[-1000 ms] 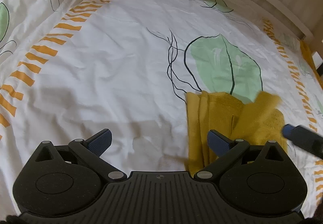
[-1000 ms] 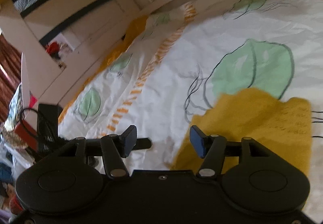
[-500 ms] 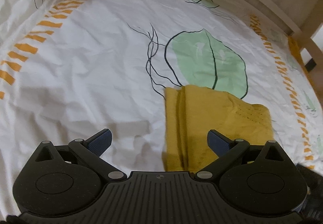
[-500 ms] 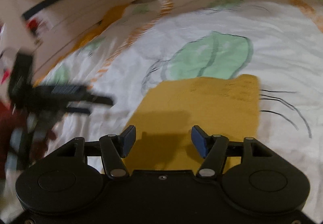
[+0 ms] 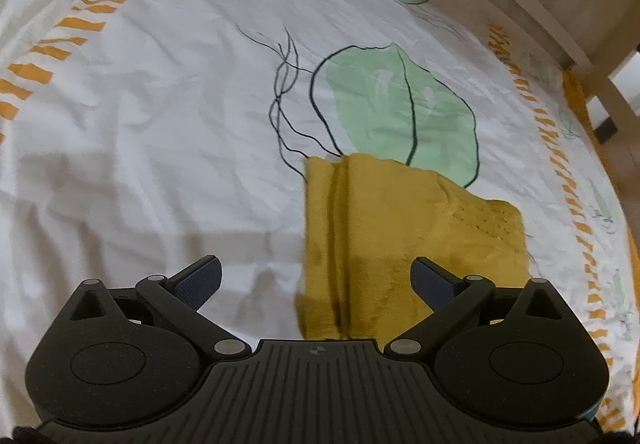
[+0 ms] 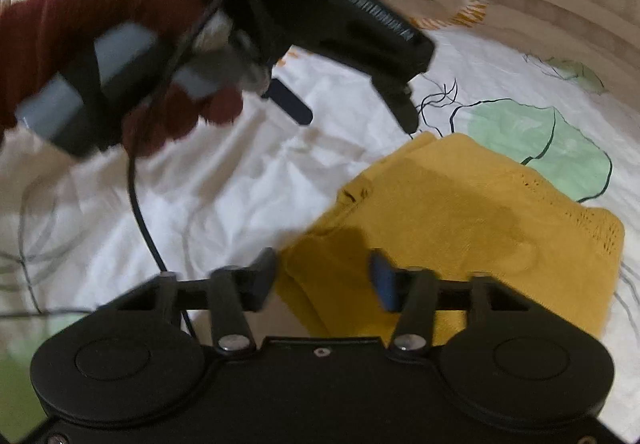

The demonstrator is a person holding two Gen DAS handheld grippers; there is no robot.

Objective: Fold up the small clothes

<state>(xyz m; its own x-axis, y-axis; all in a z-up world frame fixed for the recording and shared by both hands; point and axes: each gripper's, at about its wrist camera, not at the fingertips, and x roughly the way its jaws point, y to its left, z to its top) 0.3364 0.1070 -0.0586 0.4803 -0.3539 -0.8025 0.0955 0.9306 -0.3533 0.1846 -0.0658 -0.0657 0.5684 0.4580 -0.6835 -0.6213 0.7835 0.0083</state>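
Your left gripper [image 5: 316, 278] hangs spread wide above the bed [image 5: 160, 124]. Your right gripper [image 6: 322, 276] is closing around the near edge of the folded yellow cloth [image 6: 460, 212] lying there.

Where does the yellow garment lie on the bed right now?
The yellow garment lies folded on the white leaf-print sheet, its far edge overlapping the big green leaf, right of centre in the left wrist view.

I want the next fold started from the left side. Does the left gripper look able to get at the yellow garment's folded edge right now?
Probably yes. The left gripper is open and the yellow garment's folded edge lies between its fingers with nothing on top. The right gripper is closing over another corner.
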